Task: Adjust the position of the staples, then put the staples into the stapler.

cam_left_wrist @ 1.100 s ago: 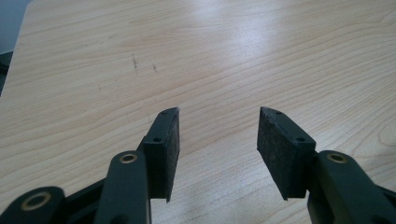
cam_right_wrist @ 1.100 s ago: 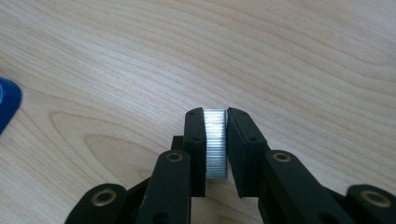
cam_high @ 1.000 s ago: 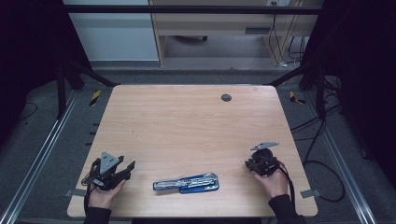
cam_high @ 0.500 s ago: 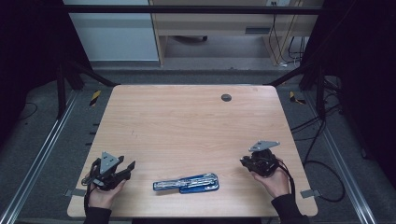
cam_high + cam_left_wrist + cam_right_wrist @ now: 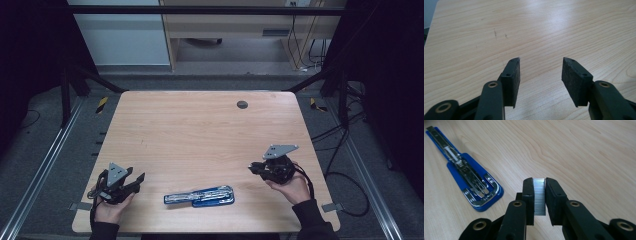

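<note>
Pinched between the right gripper [image 5: 539,195]'s jaws is a strip of staples [image 5: 539,196], upright between the pads and lifted off the table [image 5: 586,150]. Ahead and to the left of those jaws lies the blue stapler [image 5: 471,183], swung fully open with its metal channel bare. So the pickup looks done; carrying the strip over and seating it in the channel remains. The left gripper [image 5: 540,75] has its jaws spread over bare wood. The high view cannot resolve the strip, but shows the stapler [image 5: 199,196] between both hands.
</note>
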A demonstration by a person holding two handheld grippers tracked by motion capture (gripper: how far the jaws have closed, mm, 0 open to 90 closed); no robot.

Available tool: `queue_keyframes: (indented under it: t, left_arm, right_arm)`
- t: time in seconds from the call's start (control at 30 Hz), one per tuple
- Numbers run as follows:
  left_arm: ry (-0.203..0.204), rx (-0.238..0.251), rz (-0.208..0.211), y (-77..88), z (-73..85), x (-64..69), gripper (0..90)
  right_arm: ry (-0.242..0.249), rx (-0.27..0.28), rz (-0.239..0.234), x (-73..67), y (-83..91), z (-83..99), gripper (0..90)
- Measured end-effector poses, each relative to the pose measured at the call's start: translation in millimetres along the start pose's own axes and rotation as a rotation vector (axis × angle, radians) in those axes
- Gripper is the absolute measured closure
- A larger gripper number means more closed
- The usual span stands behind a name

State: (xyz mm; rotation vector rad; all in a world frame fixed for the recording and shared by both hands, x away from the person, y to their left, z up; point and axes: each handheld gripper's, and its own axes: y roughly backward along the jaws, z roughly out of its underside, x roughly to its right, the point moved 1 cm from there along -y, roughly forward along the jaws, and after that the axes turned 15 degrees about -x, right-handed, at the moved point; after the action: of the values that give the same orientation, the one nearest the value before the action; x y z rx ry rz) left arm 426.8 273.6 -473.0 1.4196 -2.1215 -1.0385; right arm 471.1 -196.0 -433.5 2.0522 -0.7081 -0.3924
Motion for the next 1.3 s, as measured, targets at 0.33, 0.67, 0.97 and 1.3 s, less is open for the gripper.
queue_keyframes:
  t: [0.33, 0.67, 0.97, 1.3]
  left_arm:
    - [0.001, 0.001, 0.003, -0.7, 0.1, -0.7, 49.1]
    - [-0.003, -0.003, 0.002, -0.9, -0.1, -0.9, 49.1]
    - [0.0, -0.002, 0.005, -1.0, 0.2, -1.2, 49.1]
    - [-0.002, -0.004, 0.003, -0.9, 0.1, -1.3, 49.1]
  right_arm:
    - [0.127, 0.012, -0.106, -9.0, 2.2, -22.3, 78.2]
    - [0.265, -0.005, -0.165, -18.0, 1.6, -38.6, 78.2]
    - [0.343, -0.05, -0.213, -24.0, -3.1, -52.2, 78.2]
    - [0.434, -0.078, -0.254, -32.8, -15.2, -59.9, 78.2]
